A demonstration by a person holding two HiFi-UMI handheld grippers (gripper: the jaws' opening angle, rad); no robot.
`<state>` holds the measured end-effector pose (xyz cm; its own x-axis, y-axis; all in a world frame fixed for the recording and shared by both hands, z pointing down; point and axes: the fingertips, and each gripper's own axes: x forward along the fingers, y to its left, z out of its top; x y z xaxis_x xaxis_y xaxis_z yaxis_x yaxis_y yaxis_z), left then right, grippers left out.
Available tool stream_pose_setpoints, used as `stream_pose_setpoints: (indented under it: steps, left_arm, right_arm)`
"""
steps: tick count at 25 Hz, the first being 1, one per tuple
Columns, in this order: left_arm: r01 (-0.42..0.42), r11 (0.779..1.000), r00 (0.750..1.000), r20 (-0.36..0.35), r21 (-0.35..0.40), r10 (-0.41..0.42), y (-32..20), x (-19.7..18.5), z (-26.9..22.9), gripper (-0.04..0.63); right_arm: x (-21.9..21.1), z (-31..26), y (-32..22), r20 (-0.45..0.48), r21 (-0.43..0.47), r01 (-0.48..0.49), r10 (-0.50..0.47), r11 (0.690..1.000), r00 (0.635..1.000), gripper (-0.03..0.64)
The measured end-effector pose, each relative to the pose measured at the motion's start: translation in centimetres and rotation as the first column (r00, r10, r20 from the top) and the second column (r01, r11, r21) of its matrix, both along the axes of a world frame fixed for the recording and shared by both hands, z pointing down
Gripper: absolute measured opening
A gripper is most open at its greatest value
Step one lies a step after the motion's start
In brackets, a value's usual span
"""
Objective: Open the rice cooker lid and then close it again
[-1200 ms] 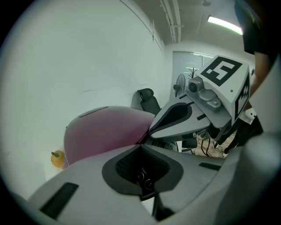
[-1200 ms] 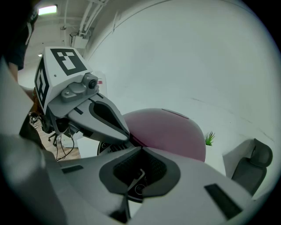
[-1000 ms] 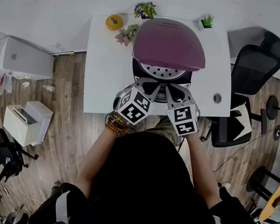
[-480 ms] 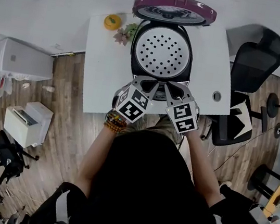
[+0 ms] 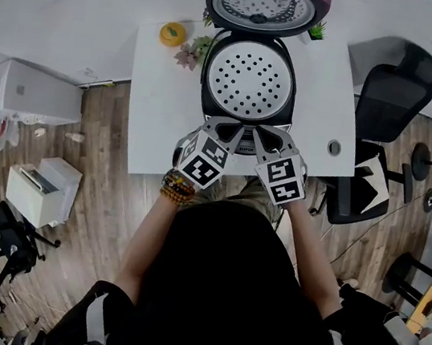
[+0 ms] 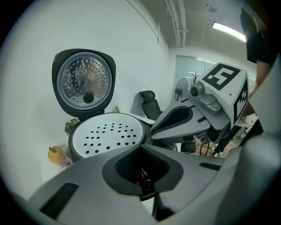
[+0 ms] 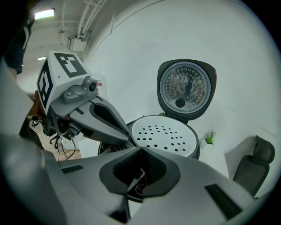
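the rice cooker (image 5: 209, 95) sits mid-way along the white desk (image 5: 155, 117). its lid (image 5: 264, 5) stands swung right up at 12 o'clock from the body, shiny inner face toward you. so the opening half looks done and closing is what's left, by my reading. a white tray with holes (image 5: 249, 79) lies flat over the pot mouth

your left gripper (image 5: 226, 131) and right gripper (image 5: 271, 140) sit side by side at the cooker's 6 o'clock edge, low over its front panel. both pairs of jaws are closed tip to tip with nothing between them. each gripper view shows only panel buttons through the hollow behind the tips. closed tips make a firm blunt point, which likely suits pressing a latch there and would suit pushing the lid down too

to close it, you'd need to reach past the tray to the lid's top rim at 12 o'clock and tip it toward you. the small orange ornament (image 5: 175, 34) and flowers (image 5: 193, 52) at 10 o'clock look clear of that swing
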<state>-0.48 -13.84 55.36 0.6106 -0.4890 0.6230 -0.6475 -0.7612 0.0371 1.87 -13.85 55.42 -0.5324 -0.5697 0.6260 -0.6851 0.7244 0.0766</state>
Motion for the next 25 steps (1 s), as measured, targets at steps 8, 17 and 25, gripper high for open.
stream_pose_setpoints:
  steps: [8, 17, 25]
  left_arm:
    - [-0.008, 1.000, 1.000, -0.011, -0.004, 0.008, 0.0, 0.0, 0.0, 0.025]
    - [0.105, 0.994, 0.976, -0.193, 0.008, -0.101, -0.3, -1.1, -0.9, 0.025]
    - [0.213, 0.977, 0.932, -0.303, 0.005, -0.201, -1.5, -3.8, -2.0, 0.025]
  right_arm:
    - [0.0, 0.0, 0.0, 0.001, 0.000, -0.001, 0.001, 1.000, 1.000, 0.029]
    - [0.3, -0.2, -0.4, 0.058, -0.033, -0.018, 0.020, 0.999, 0.998, 0.031]
    - [3.8, -4.9, -2.4, 0.254, 0.084, -0.163, 0.137, 0.983, 0.958, 0.032]
